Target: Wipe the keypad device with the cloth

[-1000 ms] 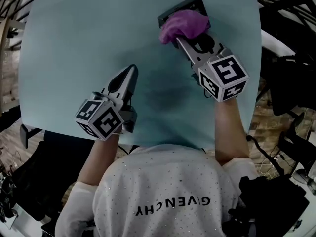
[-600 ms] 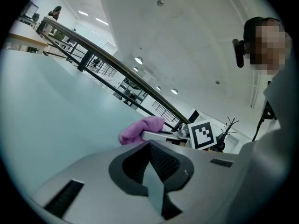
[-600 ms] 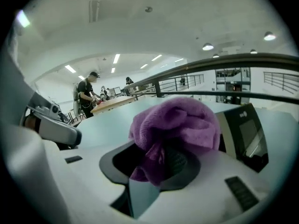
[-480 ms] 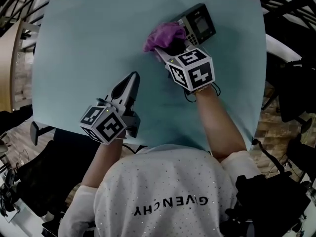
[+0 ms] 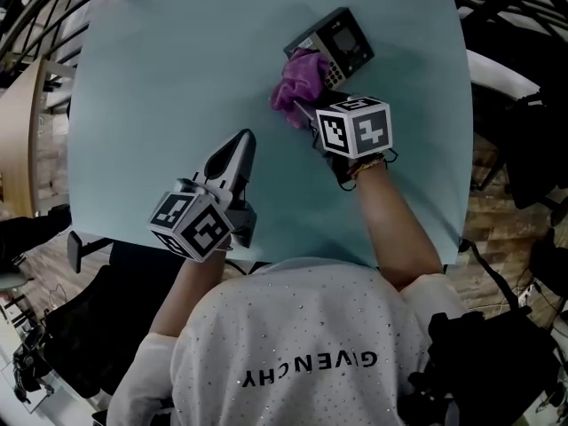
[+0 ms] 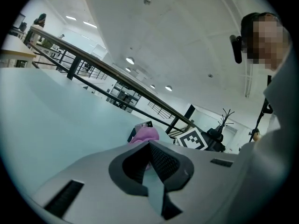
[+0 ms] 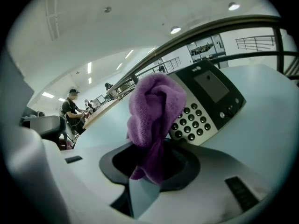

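Observation:
The keypad device (image 5: 335, 41) is a dark terminal with a screen and grey number keys; it lies at the far right of the pale blue table (image 5: 160, 78). A purple cloth (image 5: 296, 85) hangs bunched against its near left edge. My right gripper (image 5: 308, 106) is shut on the cloth just short of the device. In the right gripper view the cloth (image 7: 156, 111) rises from my right gripper (image 7: 149, 171) and covers the left side of the keypad device (image 7: 208, 101). My left gripper (image 5: 241, 145) rests shut and empty at the near left, its jaws (image 6: 150, 146) pointing toward the cloth (image 6: 145, 134).
The table's near edge runs just in front of the person's body (image 5: 293, 344). Black chairs and stands (image 5: 524, 149) crowd the floor to the right and near left. Railings (image 6: 93, 62) and a distant person (image 7: 72, 104) show beyond the table.
The right gripper has pulled the cloth off the top of the device toward its near left side, uncovering the screen and keys. The left gripper has stayed in place.

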### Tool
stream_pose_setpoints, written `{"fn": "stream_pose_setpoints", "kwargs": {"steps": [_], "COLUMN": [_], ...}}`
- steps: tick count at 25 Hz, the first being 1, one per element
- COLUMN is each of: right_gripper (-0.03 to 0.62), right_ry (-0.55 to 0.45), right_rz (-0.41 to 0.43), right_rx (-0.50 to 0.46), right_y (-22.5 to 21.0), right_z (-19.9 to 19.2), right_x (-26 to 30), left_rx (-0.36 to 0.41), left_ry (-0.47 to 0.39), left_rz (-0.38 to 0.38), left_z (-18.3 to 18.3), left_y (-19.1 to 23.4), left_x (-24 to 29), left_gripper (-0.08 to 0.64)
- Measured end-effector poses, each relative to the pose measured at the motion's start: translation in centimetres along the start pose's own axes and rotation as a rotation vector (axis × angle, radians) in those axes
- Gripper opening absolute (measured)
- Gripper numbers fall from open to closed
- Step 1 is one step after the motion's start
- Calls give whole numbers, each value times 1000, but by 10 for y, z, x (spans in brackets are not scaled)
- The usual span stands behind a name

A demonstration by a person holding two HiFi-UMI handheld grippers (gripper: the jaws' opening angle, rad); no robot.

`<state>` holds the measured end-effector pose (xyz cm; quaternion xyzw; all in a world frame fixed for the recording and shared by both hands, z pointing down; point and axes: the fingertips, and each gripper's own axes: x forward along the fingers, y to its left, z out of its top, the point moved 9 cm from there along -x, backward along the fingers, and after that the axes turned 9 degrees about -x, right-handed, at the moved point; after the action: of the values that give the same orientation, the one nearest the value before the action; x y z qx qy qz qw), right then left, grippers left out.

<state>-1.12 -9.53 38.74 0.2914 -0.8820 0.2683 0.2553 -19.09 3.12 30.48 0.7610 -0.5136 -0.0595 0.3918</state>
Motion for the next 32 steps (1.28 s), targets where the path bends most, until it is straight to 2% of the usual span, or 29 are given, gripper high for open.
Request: {"fn": "stream_pose_setpoints", "kwargs": {"steps": [5, 11, 18, 23, 28, 32], "right_gripper": [120, 120, 119, 118, 120, 120], "right_ry": [28, 44, 53, -30, -112, -80], "right_rz": [-19, -1, 51, 87, 52, -22], "right_rx": [37, 81, 70, -84, -237, -390], "right_y": [-10, -19, -24, -22, -12, -3], "right_z": [-15, -23, -17, 29, 84, 108], "right_x": [-8, -16, -32, -59, -73, -71], "left_rx": [11, -1, 1, -9, -31, -27], "left_ry": [30, 13, -18, -60, -75, -85], "left_rz": [-23, -33, 1, 28, -2, -59], "left_z": [-6, -8, -14, -12, -12, -6], "left_y": [-6, -17, -30, -34, -31, -25], "left_x": [7, 13, 4, -5, 1, 12], "left_gripper": [12, 12, 12, 12, 12, 12]}}
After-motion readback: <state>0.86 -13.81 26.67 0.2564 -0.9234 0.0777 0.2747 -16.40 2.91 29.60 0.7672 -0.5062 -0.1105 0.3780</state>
